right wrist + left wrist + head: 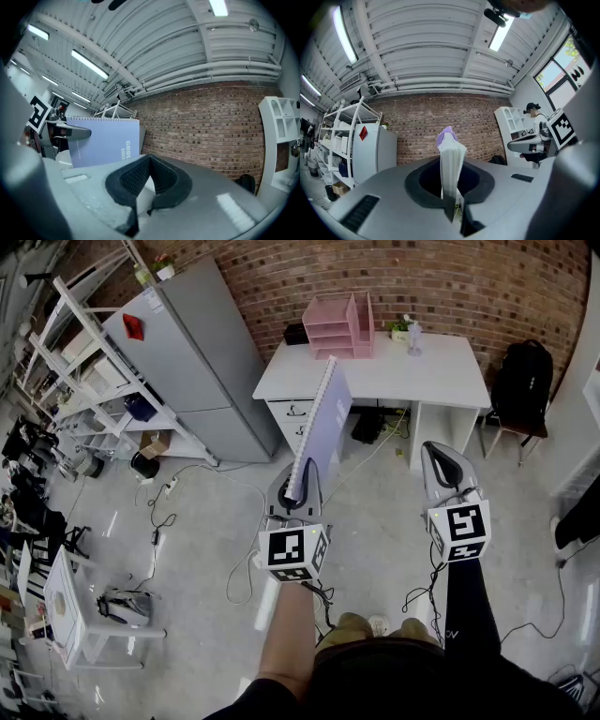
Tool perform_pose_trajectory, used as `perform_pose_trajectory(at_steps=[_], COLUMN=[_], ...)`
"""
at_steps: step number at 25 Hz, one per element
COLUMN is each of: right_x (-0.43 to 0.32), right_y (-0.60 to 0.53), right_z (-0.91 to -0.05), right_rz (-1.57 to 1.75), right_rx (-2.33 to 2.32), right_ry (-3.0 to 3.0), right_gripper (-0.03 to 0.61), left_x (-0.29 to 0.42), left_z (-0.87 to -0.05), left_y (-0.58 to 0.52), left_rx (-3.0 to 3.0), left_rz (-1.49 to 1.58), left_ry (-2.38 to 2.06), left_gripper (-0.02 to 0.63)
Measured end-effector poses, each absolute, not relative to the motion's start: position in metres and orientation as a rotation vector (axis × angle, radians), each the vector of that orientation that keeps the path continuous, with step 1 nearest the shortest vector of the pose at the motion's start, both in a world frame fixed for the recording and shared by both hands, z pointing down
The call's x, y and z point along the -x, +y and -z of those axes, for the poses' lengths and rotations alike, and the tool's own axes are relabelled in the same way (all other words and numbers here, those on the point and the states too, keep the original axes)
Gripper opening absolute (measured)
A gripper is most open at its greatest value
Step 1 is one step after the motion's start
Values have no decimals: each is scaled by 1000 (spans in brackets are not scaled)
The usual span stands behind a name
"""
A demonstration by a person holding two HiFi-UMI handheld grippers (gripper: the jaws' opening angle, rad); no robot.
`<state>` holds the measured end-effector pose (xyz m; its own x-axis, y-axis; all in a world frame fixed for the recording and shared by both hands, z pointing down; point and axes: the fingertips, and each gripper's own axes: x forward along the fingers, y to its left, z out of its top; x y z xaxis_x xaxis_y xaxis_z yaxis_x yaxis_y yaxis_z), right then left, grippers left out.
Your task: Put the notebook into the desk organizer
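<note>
The left gripper (298, 491) is held level at the end of a bare forearm (286, 634) stretched forward. Its jaws are clamped on the lower near part of a lilac spiral notebook (323, 423). In the left gripper view the notebook (451, 154) is seen edge-on, pinched between the dark pads of the left gripper (450, 187). The notebook is carried upright with its spiral binding uppermost, and in the right gripper view its cover (105, 143) is seen broadside.

The right gripper (435, 452) is held level beside it, on an arm in a black sleeve (469, 615). The jaws of the right gripper (149, 161) are closed tip to tip with nothing between them.

The pink desk organizer (339, 326) stands at the back of a white desk (441, 371) against the brick wall, well apart from the notebook.
</note>
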<state>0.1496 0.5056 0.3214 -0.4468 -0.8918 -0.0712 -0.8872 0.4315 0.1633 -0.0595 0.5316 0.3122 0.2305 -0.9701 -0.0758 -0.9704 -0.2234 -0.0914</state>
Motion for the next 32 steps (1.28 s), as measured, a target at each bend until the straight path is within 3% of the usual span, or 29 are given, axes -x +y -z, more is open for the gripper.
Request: perform_pose_trajectory(at_steps=[17,32], right_x=[-143,-112], right_y=[514,428], right_z=[-309,-310], right_rz=[248,307], right_rx=[-1664,-1634], right_ry=[-2706,-2683], right_gripper=[0,0], left_x=[71,98], left_z=[-312,-316], left_y=[552,465], left_rx=[2341,2328], left_rz=[30,58], left_ry=[1896,1892], left_gripper=[34,34])
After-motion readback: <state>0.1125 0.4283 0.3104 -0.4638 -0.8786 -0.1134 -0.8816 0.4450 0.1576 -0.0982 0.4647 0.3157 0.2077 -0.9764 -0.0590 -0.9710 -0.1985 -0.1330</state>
